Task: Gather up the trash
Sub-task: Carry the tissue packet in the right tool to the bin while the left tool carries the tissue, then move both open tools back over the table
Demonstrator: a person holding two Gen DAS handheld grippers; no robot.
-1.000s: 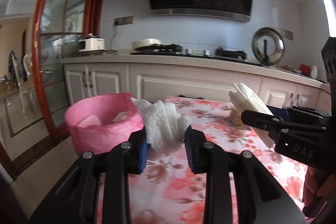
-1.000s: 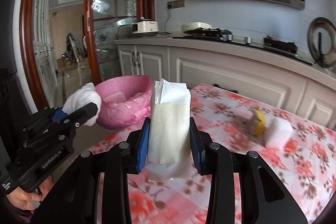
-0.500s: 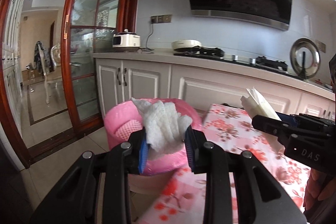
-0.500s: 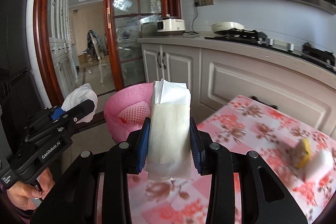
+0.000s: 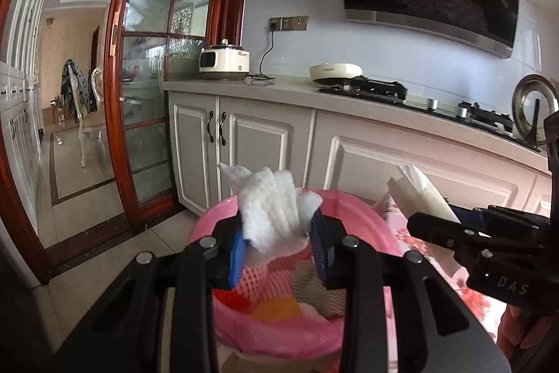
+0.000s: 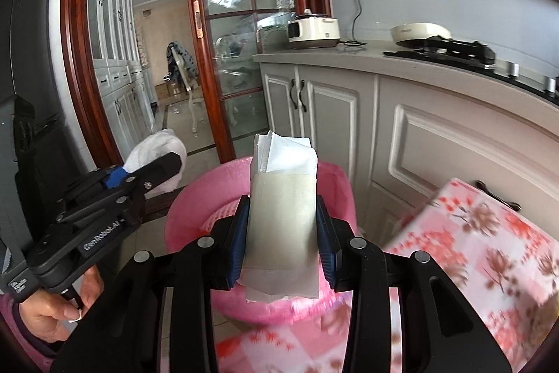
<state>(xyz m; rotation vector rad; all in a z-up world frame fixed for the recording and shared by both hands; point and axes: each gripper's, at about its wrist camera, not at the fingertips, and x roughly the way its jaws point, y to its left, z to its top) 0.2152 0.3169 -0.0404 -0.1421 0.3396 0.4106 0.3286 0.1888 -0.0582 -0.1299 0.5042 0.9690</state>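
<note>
My left gripper (image 5: 277,245) is shut on a crumpled white paper towel (image 5: 272,215) and holds it over the pink trash bin (image 5: 209,226), which holds several scraps. My right gripper (image 6: 282,235) is shut on a flat beige-and-white paper packet (image 6: 283,215), held upright in front of the same pink bin (image 6: 188,208). The right gripper and its packet (image 5: 422,194) show at the right of the left wrist view. The left gripper with its towel (image 6: 157,149) shows at the left of the right wrist view.
A table with a pink floral cloth (image 6: 489,233) lies to the right of the bin. White kitchen cabinets (image 5: 265,149) and a counter with a rice cooker (image 5: 223,63) and hob (image 5: 367,86) stand behind. A glass sliding door (image 5: 150,93) is at the left.
Both grippers have swung left from over the floral table to the pink bin, each still holding its trash. The bin is now directly under the left gripper.
</note>
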